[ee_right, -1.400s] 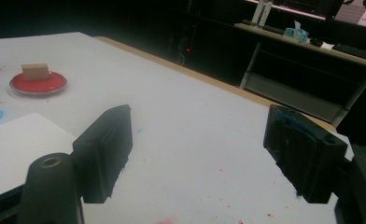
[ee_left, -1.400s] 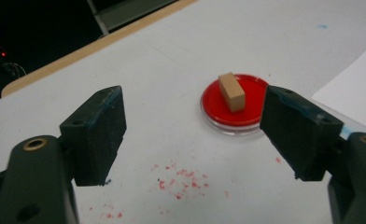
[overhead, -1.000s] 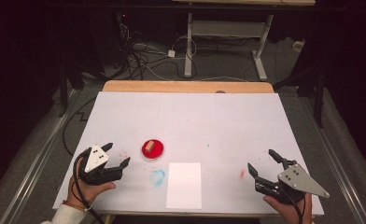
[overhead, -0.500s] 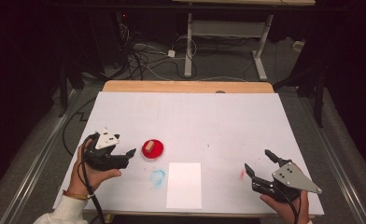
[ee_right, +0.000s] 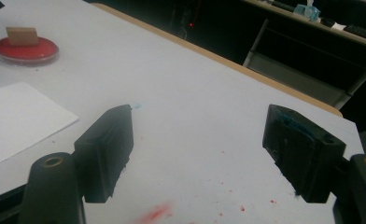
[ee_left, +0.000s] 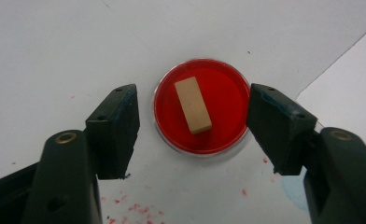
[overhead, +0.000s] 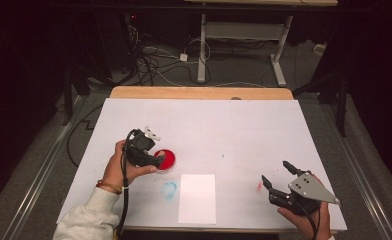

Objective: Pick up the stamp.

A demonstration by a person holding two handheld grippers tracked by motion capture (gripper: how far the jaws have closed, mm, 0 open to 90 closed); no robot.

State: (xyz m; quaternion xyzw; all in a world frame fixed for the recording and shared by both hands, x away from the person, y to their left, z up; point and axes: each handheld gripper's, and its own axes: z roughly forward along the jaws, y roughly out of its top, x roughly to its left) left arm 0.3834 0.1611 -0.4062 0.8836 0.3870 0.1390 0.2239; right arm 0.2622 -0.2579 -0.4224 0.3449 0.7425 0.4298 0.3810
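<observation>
The left gripper (ee_left: 190,126) hangs jaws apart over the small tan wooden block (ee_left: 193,105) lying in the round red ink dish (ee_left: 223,93), seemingly approaching a pick that needs lowering and closing, while the right gripper (ee_right: 195,154) rests empty, jaws apart, well aside.

White table (overhead: 234,125) carries red dish (overhead: 167,158) and paper sheet (overhead: 197,198).
</observation>
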